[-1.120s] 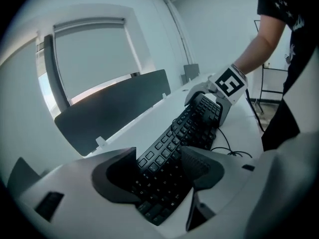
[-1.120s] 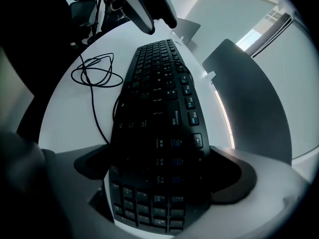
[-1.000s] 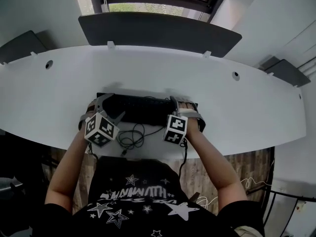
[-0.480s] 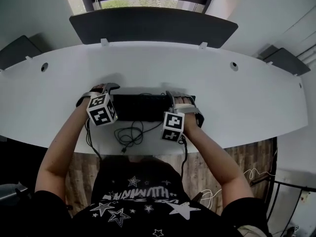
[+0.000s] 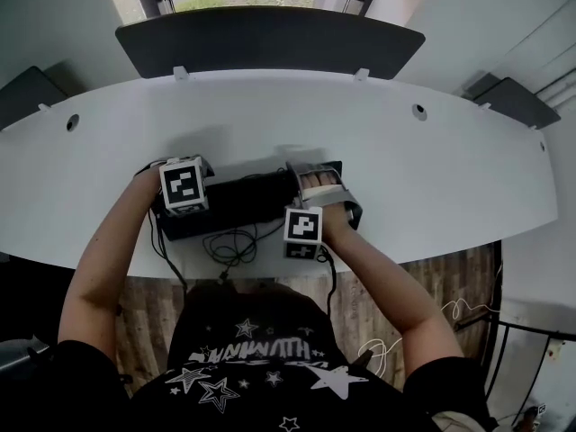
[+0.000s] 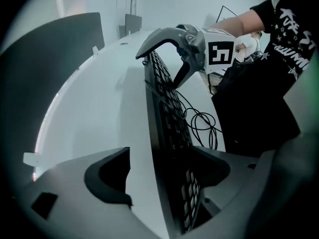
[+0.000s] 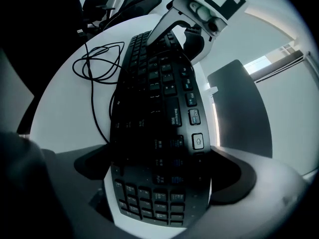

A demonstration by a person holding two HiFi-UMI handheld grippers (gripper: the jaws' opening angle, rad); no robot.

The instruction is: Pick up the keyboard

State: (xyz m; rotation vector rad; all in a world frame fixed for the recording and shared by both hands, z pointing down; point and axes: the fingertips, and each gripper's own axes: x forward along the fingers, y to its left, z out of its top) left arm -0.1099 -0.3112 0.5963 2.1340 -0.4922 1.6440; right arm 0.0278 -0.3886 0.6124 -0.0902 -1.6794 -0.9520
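Observation:
A black keyboard (image 5: 238, 201) lies across the near part of the white desk (image 5: 405, 169), and its cable (image 5: 229, 241) is coiled in front of it. My right gripper (image 5: 322, 187) is shut on its right end, a pad on each long edge (image 7: 159, 168). The keyboard (image 7: 159, 108) looks tilted up on one long edge in the left gripper view (image 6: 169, 113). My left gripper (image 5: 180, 201) points steeply down over the left end. Its jaws stand wide (image 6: 164, 163) with the keyboard between them, and a strip of desk shows beside the left pad.
A dark partition panel (image 5: 270, 39) stands along the desk's far edge, with a window behind it. Cable holes (image 5: 418, 112) dot the desk top. The person's torso in a black shirt (image 5: 252, 367) is close to the near edge. Wooden floor shows below.
My left gripper has tipped from slanting forward to pointing down and has sunk over the keyboard's left end. The right gripper has kept its hold at the right end.

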